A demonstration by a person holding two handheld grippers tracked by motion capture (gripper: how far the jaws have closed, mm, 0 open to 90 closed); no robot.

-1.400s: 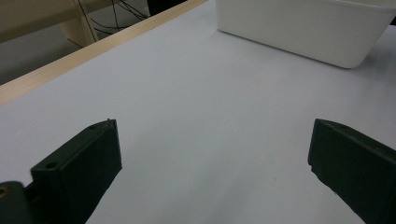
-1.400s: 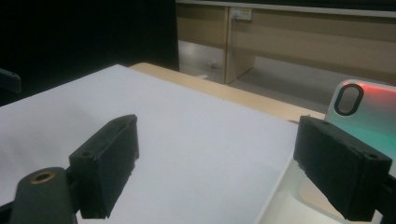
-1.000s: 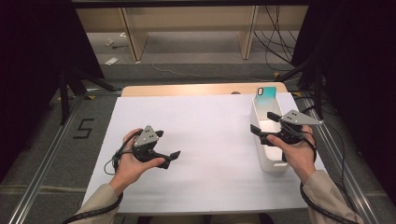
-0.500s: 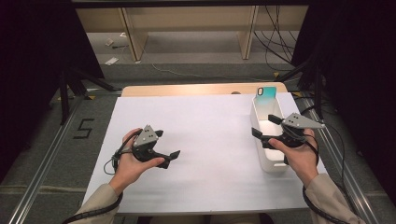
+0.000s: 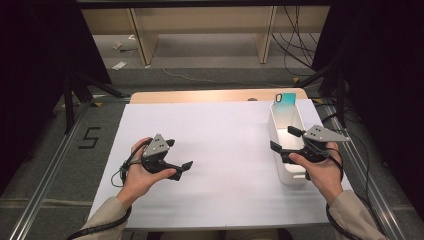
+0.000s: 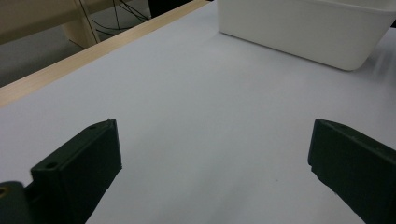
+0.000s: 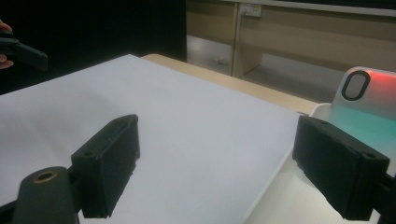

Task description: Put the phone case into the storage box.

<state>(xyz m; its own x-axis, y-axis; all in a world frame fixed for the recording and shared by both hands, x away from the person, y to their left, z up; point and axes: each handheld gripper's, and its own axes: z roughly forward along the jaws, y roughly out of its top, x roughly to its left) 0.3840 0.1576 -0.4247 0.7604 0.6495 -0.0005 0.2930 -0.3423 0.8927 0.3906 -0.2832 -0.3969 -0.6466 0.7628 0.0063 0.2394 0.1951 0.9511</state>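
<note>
High view: left gripper [image 5: 178, 155] released, jaws apart over the white sheet [image 5: 220, 145] near left; right gripper [image 5: 285, 139] released at the near end of the bin [image 5: 278, 125], phone case [image 5: 285, 103] upright at its far end.

1. White sheet [image 5: 225, 150] over surface; pale wood edge [image 5: 200, 96] at far side.
2. White bin [image 5: 287, 150]; plain, no pattern.
3. Phone case [image 5: 285, 104] in bin: teal in high view; teal fading to red at top in right gripper view, dark-ringed oval cutout.
4. Left hand-held gripper [image 5: 181, 169]: black jaws, grey plate on top.
5. Right hand-held gripper [image 5: 285, 139]: black jaws, grey plate.
6. Beige sleeves [image 5: 102, 220].
7. Grey floor [image 5: 50, 150] with black "5" mark [image 5: 90, 137].
</note>
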